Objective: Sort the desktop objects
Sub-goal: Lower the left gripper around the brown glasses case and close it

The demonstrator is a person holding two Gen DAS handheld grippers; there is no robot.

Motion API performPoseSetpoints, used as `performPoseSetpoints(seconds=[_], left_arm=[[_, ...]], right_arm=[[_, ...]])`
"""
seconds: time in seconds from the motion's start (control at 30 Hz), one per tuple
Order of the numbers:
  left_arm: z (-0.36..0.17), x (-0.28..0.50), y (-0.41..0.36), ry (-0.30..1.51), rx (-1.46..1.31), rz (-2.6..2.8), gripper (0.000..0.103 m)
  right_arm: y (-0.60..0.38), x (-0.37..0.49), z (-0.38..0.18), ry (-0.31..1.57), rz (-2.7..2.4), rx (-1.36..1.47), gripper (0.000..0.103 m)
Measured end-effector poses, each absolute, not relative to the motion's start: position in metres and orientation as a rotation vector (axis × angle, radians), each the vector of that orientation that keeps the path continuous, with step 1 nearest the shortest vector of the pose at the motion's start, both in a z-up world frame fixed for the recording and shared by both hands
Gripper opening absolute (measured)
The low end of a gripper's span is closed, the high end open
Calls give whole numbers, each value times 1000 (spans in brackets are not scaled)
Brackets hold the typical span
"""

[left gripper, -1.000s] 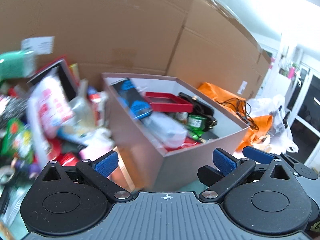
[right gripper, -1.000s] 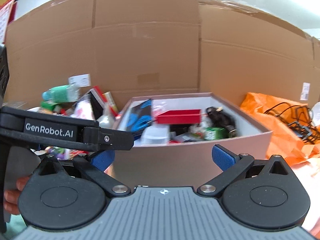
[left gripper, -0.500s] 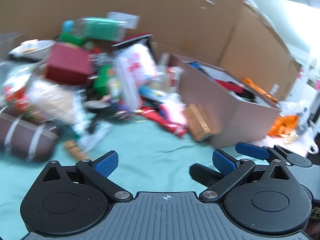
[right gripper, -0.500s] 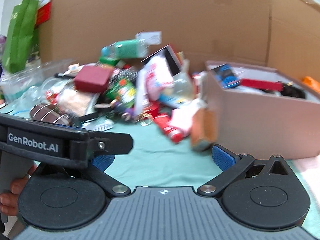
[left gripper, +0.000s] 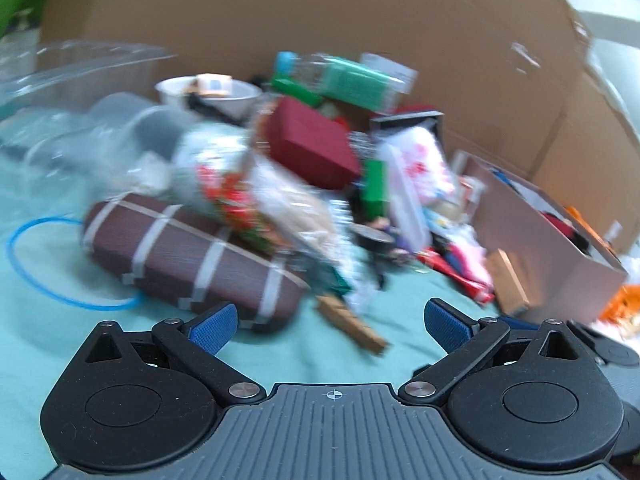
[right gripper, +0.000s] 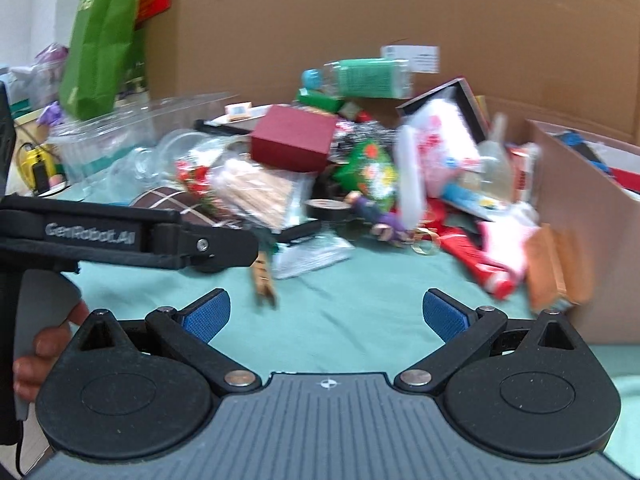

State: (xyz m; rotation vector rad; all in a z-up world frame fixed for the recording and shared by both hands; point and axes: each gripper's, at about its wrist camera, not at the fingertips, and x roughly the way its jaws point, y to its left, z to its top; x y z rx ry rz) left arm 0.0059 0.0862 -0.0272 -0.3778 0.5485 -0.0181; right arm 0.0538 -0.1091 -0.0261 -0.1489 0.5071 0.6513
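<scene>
A pile of mixed desktop objects lies on teal cloth in both views. It includes a dark red box (left gripper: 310,148) (right gripper: 294,142), a brown striped case (left gripper: 188,256) (right gripper: 168,198), a green-labelled bottle (right gripper: 360,76) (left gripper: 352,76) and a wooden clothespin (left gripper: 350,322) (right gripper: 263,280). A grey-brown sorting box (left gripper: 552,240) (right gripper: 588,208) stands to the right of the pile. My left gripper (left gripper: 328,322) is open and empty, just in front of the case and clothespin. My right gripper (right gripper: 326,314) is open and empty above bare cloth. The left gripper's body (right gripper: 132,236) crosses the right wrist view's left side, with a hand (right gripper: 44,344) on its handle.
Tall cardboard walls (right gripper: 360,12) close off the back. Clear plastic containers (left gripper: 80,92) (right gripper: 120,136) and a white bowl (left gripper: 208,94) sit at the left, a blue ring (left gripper: 60,264) lies on the cloth, and a green bag (right gripper: 100,36) stands at the far left.
Both views have swung left, from the sorting box to the object pile. Both grippers stay open and empty. The motion blurs the current frames.
</scene>
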Motion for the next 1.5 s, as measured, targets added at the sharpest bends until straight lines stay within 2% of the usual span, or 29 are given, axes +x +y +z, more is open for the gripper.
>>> performPoseSetpoints(seconds=[0.23, 0.4, 0.6, 0.7, 0.77, 0.87, 1.0, 1.1, 1.13, 1.2, 1.27, 1.37, 1.5], left_arm=[[-33, 3, 121, 548, -444, 80, 103], [-38, 8, 139, 566, -502, 84, 102], [-34, 8, 143, 539, -499, 70, 102], [-36, 13, 145, 543, -500, 63, 97], [-39, 17, 148, 559, -516, 58, 94], [-42, 21, 155, 566, -553, 47, 94], [-43, 24, 165, 569, -612, 37, 94], [-44, 27, 167, 572, -624, 42, 94], [-44, 28, 167, 575, -621, 43, 94], [-44, 28, 167, 579, -613, 42, 93], [-44, 27, 166, 584, -595, 62, 87], [-44, 24, 167, 598, -598, 104, 71], [-44, 16, 169, 611, -637, 98, 66]], right_arm=[[-77, 61, -30, 544, 709, -164, 91], [-59, 62, -31, 567, 755, -187, 78], [-44, 55, -25, 515, 821, -253, 76], [-31, 60, -26, 515, 861, -281, 75], [-24, 64, -27, 520, 898, -282, 70], [-14, 71, -29, 517, 914, -294, 70], [-7, 85, -32, 543, 900, -281, 76], [-2, 99, -37, 583, 900, -223, 86], [0, 103, -39, 604, 892, -213, 86], [3, 103, -40, 616, 893, -216, 79], [1, 95, -37, 603, 890, -235, 74], [-7, 81, -34, 585, 894, -248, 69], [-16, 62, -32, 581, 896, -251, 65]])
